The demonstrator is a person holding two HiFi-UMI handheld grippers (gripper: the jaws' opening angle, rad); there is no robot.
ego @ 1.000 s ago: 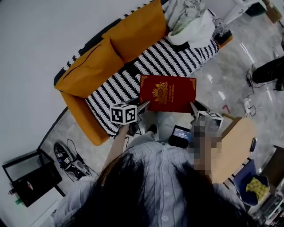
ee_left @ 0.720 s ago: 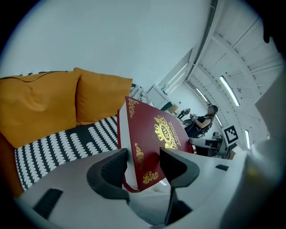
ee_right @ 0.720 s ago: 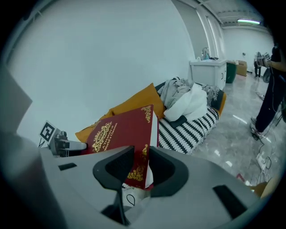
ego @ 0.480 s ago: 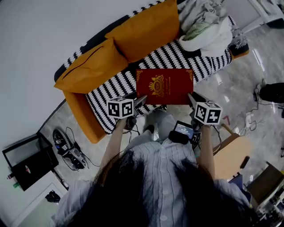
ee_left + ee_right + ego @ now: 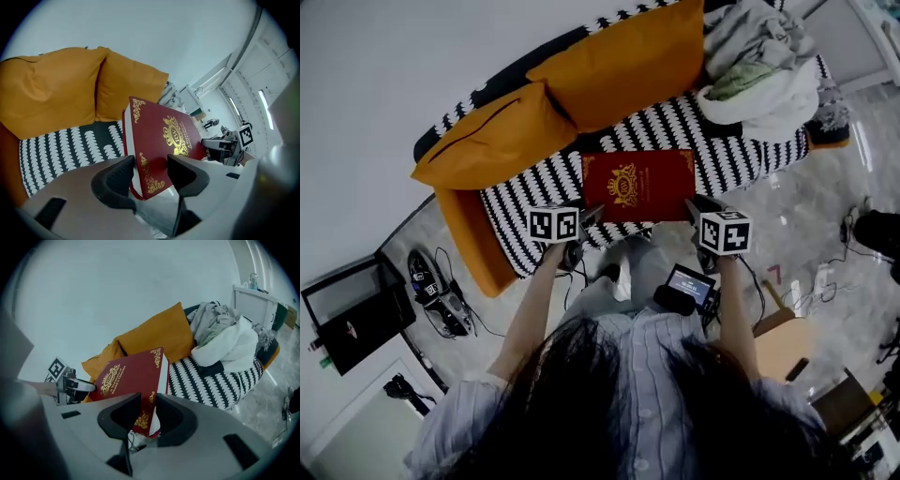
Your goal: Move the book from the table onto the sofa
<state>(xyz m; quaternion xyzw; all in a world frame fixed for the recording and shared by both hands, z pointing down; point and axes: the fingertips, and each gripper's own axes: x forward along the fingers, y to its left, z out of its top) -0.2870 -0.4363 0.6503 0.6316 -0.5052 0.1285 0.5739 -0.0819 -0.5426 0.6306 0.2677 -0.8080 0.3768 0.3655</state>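
Book [image 5: 637, 186] hangs over sofa [image 5: 534, 178] — left tongs [image 5: 592, 214] clamp its seven-o'clock corner, right tongs [image 5: 694, 206] its five-o'clock (seemingly to hold it level).

Red hardcover book [image 5: 637, 186], closed, gold-crest cover facing up.
Gripped at both near corners, held over the front of the striped sofa [image 5: 530, 187] seat.

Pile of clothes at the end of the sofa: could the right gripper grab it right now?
Probably not yet. The right gripper is closed on a corner of the red book, which it shares with the left gripper. The pile of clothes lies farther off, beyond the book.
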